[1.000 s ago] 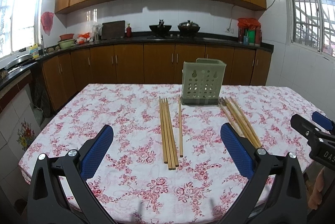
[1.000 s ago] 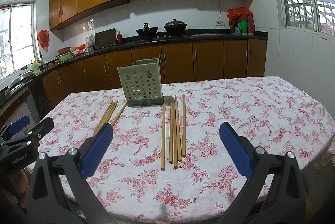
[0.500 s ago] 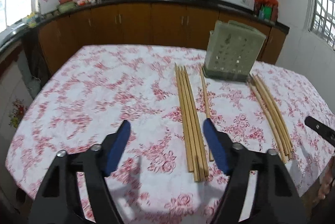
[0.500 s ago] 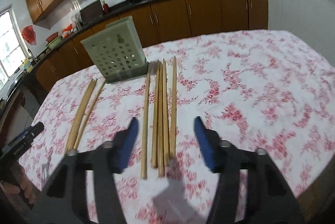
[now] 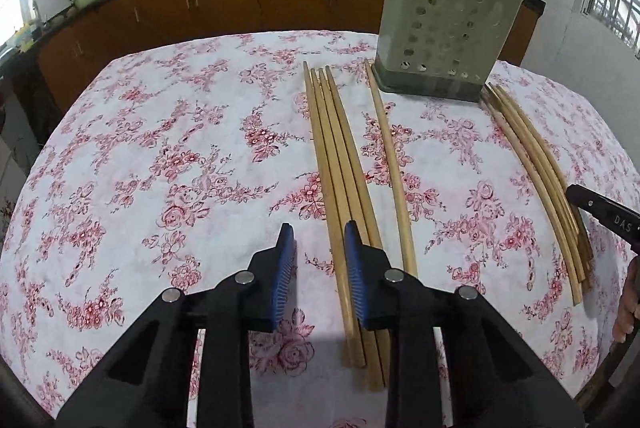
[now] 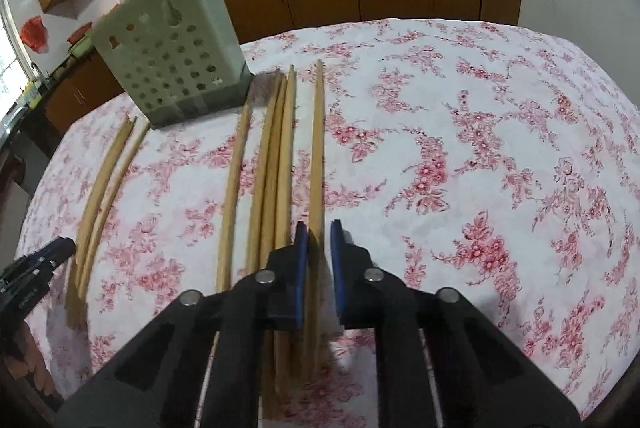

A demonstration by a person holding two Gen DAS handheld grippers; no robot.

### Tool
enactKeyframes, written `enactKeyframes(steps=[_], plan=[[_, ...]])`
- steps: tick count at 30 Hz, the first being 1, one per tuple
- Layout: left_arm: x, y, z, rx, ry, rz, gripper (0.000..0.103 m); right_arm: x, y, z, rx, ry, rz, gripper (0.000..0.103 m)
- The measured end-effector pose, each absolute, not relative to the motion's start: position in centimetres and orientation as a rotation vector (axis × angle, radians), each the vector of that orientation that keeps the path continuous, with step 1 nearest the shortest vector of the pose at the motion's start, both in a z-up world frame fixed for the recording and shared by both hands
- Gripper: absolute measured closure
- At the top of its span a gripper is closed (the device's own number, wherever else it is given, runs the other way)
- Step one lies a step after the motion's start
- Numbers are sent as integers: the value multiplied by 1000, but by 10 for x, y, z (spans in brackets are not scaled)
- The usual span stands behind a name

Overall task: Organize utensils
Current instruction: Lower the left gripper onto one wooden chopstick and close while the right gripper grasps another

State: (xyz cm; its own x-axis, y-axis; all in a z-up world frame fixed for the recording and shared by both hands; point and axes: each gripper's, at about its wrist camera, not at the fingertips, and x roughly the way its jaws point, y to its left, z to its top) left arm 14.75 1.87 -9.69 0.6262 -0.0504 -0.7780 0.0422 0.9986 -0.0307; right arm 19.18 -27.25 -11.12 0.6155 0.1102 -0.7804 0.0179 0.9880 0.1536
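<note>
While its jaws narrow with only tablecloth between them, the left gripper (image 5: 318, 248) hovers beside a chopstick bundle (image 5: 340, 164); the right gripper (image 6: 319, 248), pressed together, pinches a single chopstick (image 6: 318, 148), all before the green perforated holder (image 5: 448, 32).

both tongs pointed steeply downward. left tongs (image 5: 319, 240): jaws closing, still apart, blue pads (image 5: 285, 264) separated by a clear gap. right tongs (image 6: 319, 237): jaws drawn in to a narrow slot, effectively closed. part of a hand (image 5: 627, 302) showed at the frame edge.
</note>
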Motion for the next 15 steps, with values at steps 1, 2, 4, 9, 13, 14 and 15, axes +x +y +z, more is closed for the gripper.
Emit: enactKeyframes(steps=[1, 2, 4, 9, 13, 14, 15], plan=[[149, 18, -97, -4, 893, -53, 76, 192, -273, -111, 149, 906, 53, 94], [149, 18, -97, 2, 892, -50, 76, 191, -274, -111, 147, 905, 53, 94], [151, 17, -98, 15, 904, -40, 78, 191, -274, -111, 143, 903, 45, 94], [150, 16, -99, 34, 911, -39, 82, 190, -272, -111, 121, 898, 48, 94], [156, 20, -99, 41, 903, -15, 94, 190, -268, -111, 94, 891, 56, 94], [159, 23, -99, 37, 901, -9, 94, 192, -270, -111, 105, 890, 59, 94], [162, 27, -100, 35, 899, -3, 94, 194, -273, -112, 123, 889, 61, 94]])
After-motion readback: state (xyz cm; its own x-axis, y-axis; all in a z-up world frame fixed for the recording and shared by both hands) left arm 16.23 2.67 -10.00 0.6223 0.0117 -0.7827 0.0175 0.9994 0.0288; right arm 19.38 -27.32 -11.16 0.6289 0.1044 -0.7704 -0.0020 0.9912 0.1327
